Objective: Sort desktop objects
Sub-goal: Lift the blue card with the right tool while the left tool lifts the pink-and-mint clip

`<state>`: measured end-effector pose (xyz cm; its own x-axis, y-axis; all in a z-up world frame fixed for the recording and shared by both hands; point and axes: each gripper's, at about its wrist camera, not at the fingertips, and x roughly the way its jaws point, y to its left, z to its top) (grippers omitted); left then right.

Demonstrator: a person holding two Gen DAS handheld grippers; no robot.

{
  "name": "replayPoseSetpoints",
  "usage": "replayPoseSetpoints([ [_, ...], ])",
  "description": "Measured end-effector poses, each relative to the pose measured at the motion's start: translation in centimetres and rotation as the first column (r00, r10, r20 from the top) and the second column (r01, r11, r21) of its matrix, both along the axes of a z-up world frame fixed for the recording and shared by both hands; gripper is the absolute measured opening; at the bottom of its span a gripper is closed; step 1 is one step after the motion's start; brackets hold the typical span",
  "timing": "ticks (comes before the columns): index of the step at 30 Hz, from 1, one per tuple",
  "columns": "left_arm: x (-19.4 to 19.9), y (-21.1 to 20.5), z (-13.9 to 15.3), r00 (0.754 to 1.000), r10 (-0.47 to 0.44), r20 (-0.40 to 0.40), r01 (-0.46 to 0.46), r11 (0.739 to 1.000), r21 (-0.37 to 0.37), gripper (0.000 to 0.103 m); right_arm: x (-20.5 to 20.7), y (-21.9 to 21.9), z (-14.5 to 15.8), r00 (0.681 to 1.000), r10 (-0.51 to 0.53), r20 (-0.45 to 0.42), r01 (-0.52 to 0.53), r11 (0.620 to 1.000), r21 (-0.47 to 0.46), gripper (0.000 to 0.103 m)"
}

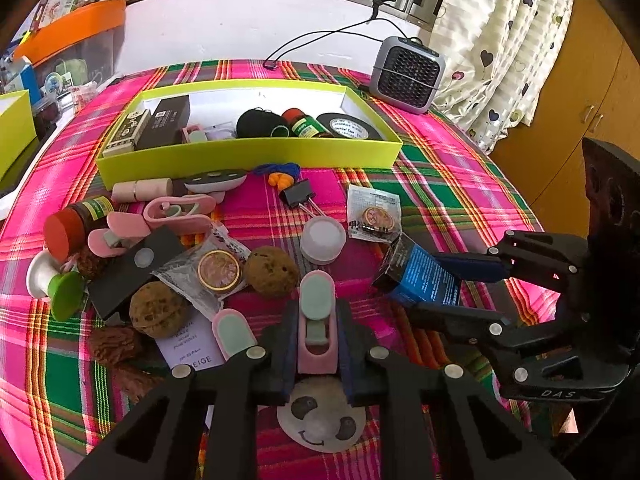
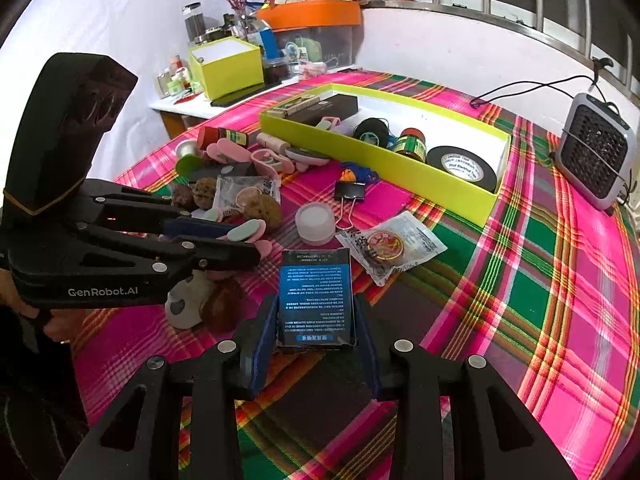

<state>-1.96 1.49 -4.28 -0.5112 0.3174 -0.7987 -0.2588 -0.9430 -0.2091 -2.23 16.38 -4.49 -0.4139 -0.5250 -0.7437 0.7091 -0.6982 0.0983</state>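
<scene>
My left gripper [image 1: 316,340] is shut on a pink clip [image 1: 317,320] with a grey-green pad, held just above a round panda-face piece [image 1: 322,420]. My right gripper [image 2: 316,320] is shut on a small blue and black box [image 2: 316,300], held above the plaid cloth; it shows in the left wrist view [image 1: 420,276] at right. The lime-green tray [image 1: 248,154] at the back holds dark boxes, a black pouch, a green-label bottle and black tape [image 2: 464,162]. Loose clips, walnuts [image 1: 271,270], foil sachets [image 1: 374,216], a white jar [image 1: 323,238] and a binder clip [image 1: 298,194] lie in front of it.
A grey mini heater [image 1: 408,74] with a black cable stands at the back right of the table. A side table at the left carries a lime box [image 2: 226,64], an orange-lidded bin [image 2: 312,16] and jars. A wooden cabinet [image 1: 580,80] stands at the right.
</scene>
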Motion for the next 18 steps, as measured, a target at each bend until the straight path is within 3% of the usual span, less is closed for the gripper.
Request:
replayPoseSetpoints([
  [18, -0.3, -0.1, 2.1, 0.998, 0.005, -0.059, -0.004, 1.0, 0.014, 0.018, -0.5, 0.3, 1.8, 0.998, -0.06, -0.026, 0.058, 0.997, -0.044, 0.039],
])
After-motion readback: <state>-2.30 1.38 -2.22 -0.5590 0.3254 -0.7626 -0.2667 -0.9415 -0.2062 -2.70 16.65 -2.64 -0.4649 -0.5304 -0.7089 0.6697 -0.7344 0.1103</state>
